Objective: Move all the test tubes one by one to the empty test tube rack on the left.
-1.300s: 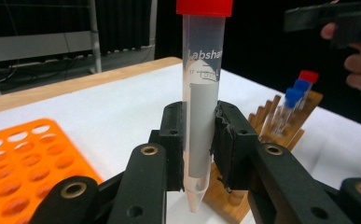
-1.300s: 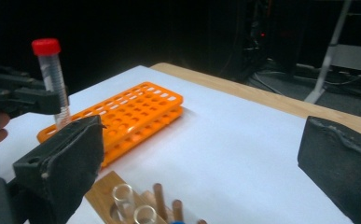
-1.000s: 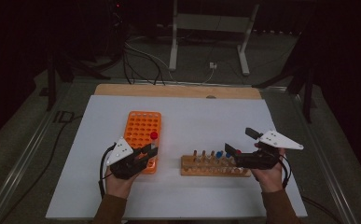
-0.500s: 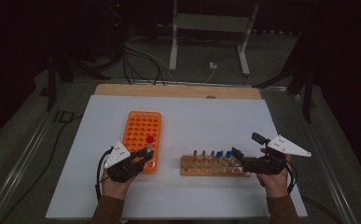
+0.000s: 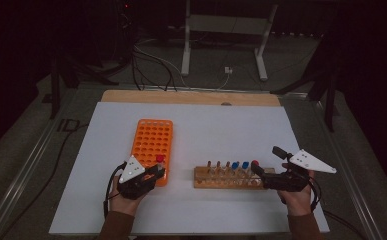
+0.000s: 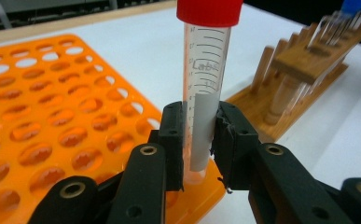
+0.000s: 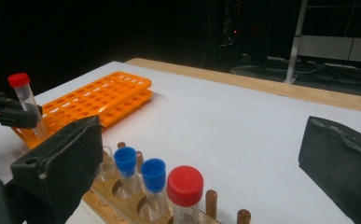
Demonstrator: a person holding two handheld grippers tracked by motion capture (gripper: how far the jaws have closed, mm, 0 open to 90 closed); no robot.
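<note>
the left hand-held gripper (image 6: 199,140) clamps a clear red-capped plastic tube (image 6: 205,88) upright in a near corner hole of the orange perforated rack (image 6: 52,116). the right hand-held gripper (image 7: 201,158) hangs wide open around the wooden peg rack's (image 7: 136,205) red-capped tube (image 7: 184,189), likely the next pick: close squarely, then lift straight.

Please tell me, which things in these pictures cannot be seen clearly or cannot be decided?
- Left gripper view: the bottom of the red-capped tube is covered by the black pads, so its seating in the orange rack is unclear.
- Right gripper view: the red-capped tube in the wooden rack is cut off by the bottom edge.
- High view: the wooden rack tubes are too small to count surely.
- Tube contents: cannot tell.
</note>
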